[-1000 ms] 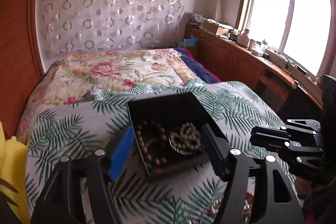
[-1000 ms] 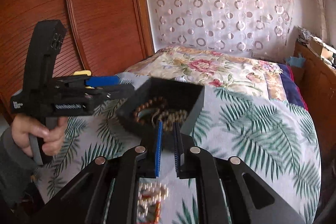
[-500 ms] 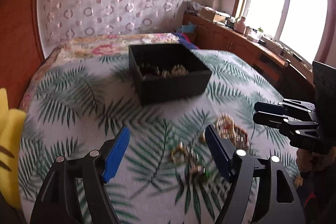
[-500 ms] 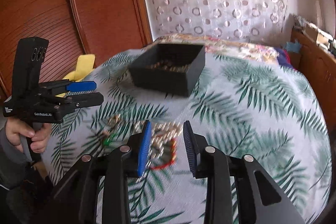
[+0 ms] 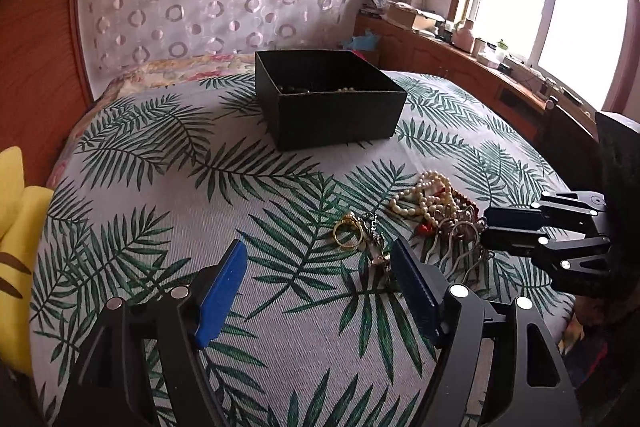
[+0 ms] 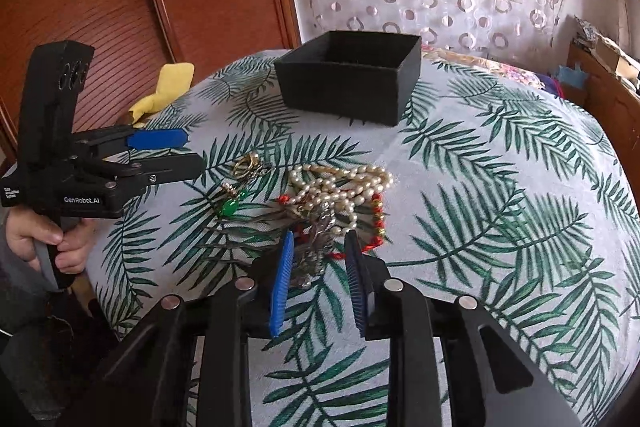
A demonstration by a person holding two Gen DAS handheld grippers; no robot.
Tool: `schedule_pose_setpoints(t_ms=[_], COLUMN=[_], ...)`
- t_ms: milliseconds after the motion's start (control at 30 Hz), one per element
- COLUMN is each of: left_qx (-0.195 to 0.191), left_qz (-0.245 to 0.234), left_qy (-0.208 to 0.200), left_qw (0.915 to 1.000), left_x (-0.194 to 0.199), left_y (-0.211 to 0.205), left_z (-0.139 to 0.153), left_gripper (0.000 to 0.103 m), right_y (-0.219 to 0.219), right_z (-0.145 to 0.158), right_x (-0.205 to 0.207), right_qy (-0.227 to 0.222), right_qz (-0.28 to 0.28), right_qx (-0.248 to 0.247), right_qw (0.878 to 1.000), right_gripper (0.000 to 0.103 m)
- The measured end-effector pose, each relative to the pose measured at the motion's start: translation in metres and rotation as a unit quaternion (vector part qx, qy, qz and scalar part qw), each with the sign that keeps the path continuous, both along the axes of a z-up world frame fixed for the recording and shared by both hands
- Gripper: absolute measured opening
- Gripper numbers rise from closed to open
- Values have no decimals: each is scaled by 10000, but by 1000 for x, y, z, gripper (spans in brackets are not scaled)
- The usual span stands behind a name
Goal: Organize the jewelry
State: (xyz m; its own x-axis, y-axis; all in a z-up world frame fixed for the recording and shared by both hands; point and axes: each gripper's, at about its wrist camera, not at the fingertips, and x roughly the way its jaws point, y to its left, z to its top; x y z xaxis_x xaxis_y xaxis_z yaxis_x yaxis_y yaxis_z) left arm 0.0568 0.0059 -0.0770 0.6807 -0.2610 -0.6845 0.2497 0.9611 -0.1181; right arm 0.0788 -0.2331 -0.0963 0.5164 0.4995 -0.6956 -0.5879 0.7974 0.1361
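1. The left wrist view alone shows beads inside the black box [image 5: 328, 95]; the left tool [image 5: 320, 283] gapes wide near a gold ring [image 5: 347, 235].
2. The right wrist view alone shows a green pendant [image 6: 230, 207]; the right tool [image 6: 318, 263], parted, straddles silver jewelry beside the pearl necklace [image 6: 340, 183] on the bed [image 6: 500, 187].

Both wrist views low over bed [image 5: 168, 211], facing box [image 5: 340, 115], sharing jewelry pile [image 6: 340, 195].

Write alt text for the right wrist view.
The open right gripper hovers over a tangled jewelry pile of pearls and red beads on a palm-leaf bedspread. A black box sits farther back, and the open left gripper is at left.
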Motion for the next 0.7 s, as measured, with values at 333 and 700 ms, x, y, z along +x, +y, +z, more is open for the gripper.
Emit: schedule_pose_setpoints(t_ms=[333, 700], left_qx=[-28, -22], left_qz=[8, -9], left_qy=[15, 37], left_qw=[10000, 10000], left_x=[0, -2], left_y=[1, 1], left_z=[-1, -2], left_gripper=[71, 71], right_y=[12, 12], right_z=[0, -2], right_x=[14, 10], right_qy=[-6, 12], right_qz=[-105, 65], right_qx=[-228, -265], right_qw=[9997, 9996], right_gripper=[28, 16])
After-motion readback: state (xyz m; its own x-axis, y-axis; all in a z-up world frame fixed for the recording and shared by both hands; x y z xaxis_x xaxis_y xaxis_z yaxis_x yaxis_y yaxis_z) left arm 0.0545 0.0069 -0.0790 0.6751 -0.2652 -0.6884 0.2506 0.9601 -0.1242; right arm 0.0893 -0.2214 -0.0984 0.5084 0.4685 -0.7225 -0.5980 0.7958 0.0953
